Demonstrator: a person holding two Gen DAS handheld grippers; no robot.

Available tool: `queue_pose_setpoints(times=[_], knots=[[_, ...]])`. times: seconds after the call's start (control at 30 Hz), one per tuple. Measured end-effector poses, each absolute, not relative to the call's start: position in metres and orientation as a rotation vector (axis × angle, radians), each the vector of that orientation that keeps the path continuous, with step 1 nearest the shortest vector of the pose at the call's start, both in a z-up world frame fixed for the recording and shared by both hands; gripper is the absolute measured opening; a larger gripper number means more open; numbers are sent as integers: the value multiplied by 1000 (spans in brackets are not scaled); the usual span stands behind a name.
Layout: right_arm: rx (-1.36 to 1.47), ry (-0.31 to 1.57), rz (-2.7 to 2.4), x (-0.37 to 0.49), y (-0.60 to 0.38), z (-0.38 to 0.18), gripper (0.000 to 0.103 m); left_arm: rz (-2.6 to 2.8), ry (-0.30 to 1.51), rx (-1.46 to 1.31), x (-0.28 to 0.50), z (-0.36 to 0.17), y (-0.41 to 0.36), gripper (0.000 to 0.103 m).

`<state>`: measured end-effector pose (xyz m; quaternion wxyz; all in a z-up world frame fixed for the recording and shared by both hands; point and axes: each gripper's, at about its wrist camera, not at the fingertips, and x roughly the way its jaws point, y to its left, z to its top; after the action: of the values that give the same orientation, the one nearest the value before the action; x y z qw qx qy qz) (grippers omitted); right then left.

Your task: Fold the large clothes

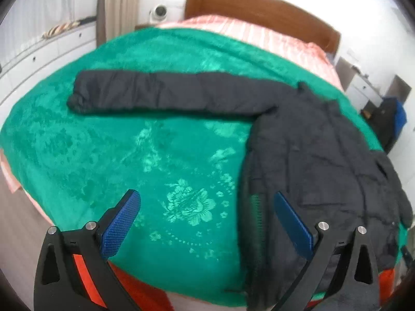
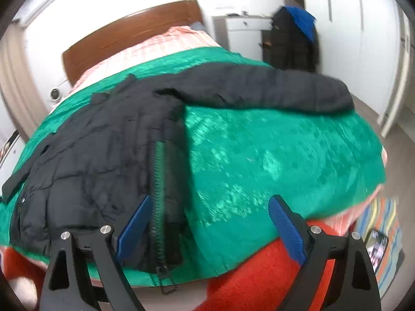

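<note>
A large black padded jacket [image 1: 311, 155] lies flat on a green blanket [image 1: 129, 155] that covers the bed. One sleeve [image 1: 155, 93] stretches out to the left in the left wrist view; the other sleeve [image 2: 259, 88] stretches to the right in the right wrist view. The jacket body [image 2: 98, 160] has its zipper edge [image 2: 158, 194] running toward the bed's near edge. My left gripper [image 1: 207, 212] is open and empty above the blanket, left of the jacket's side edge. My right gripper [image 2: 210, 217] is open and empty, with its left finger over the zipper edge.
The wooden headboard [image 1: 259, 7] and pink bedding [image 1: 246, 33] are at the far end. A white cabinet [image 2: 246, 31] and hanging dark clothes [image 2: 293, 39] stand beyond the bed. A striped mat with a phone [image 2: 377, 243] lies on the floor. Red fabric [image 2: 259, 272] is below the grippers.
</note>
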<state>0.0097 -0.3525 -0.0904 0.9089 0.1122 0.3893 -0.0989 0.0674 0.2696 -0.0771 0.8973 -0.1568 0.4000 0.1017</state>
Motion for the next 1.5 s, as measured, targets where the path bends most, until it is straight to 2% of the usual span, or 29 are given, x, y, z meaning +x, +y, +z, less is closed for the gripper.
queue_pose_setpoints(times=[0.23, 0.47, 0.67, 1.33, 1.5], knots=[[169, 811, -211, 11, -356, -90, 90, 219, 853, -317, 94, -114, 257, 102], [-18, 662, -371, 13, -372, -77, 90, 197, 859, -347, 103, -142, 259, 103], [45, 676, -398, 13, -385, -81, 90, 218, 854, -324, 103, -149, 252, 103], [39, 732, -396, 22, -382, -92, 90, 200, 874, -285, 99, -151, 250, 103], [198, 658, -227, 16, -405, -77, 90, 217, 798, -290, 82, -128, 252, 103]])
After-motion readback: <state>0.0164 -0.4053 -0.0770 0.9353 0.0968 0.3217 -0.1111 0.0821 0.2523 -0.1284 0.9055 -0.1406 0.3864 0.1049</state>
